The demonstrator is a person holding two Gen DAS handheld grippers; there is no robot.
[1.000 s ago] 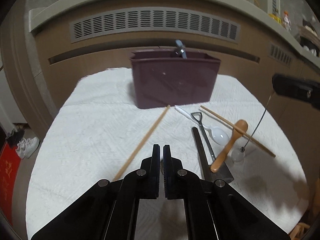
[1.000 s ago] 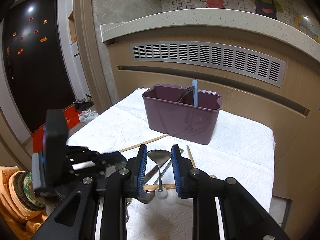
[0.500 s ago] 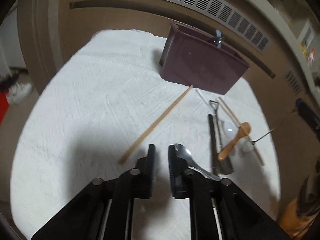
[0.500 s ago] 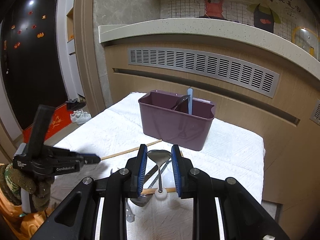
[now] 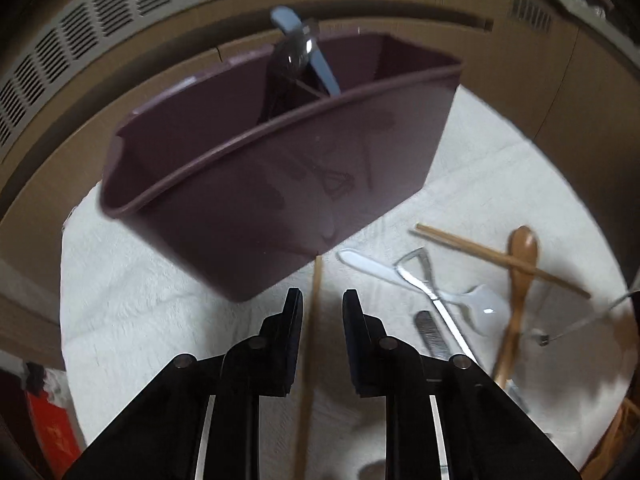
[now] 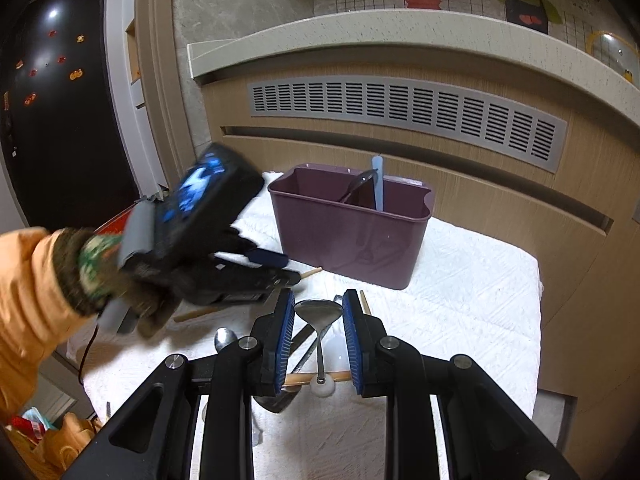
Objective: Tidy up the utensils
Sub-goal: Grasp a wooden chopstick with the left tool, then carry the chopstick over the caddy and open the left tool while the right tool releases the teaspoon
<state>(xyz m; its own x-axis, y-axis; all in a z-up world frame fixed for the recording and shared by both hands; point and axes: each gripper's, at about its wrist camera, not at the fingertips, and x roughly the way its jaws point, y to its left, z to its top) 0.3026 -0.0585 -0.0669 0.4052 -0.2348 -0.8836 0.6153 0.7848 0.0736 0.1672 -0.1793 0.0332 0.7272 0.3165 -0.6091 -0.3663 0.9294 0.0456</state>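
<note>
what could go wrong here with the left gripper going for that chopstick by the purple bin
1. The left gripper is open around the chopstick, whose far tip sits at the foot of the purple bin; pushing forward could nudge the bin.
2. The left wrist view is motion-blurred, so a fast close may miss the thin stick or roll it away.
3. The other chopstick, wooden spoon and white spoon lie crossed; lifting one later could drag the others.

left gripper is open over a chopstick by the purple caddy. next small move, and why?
Probably lower the left gripper a little and close on the chopstick. Its jaws are open and empty, and the stick runs lengthwise through the gap between them on the white cloth, its far tip just short of the purple caddy. The view is blurred, so height above the stick is uncertain.
</note>
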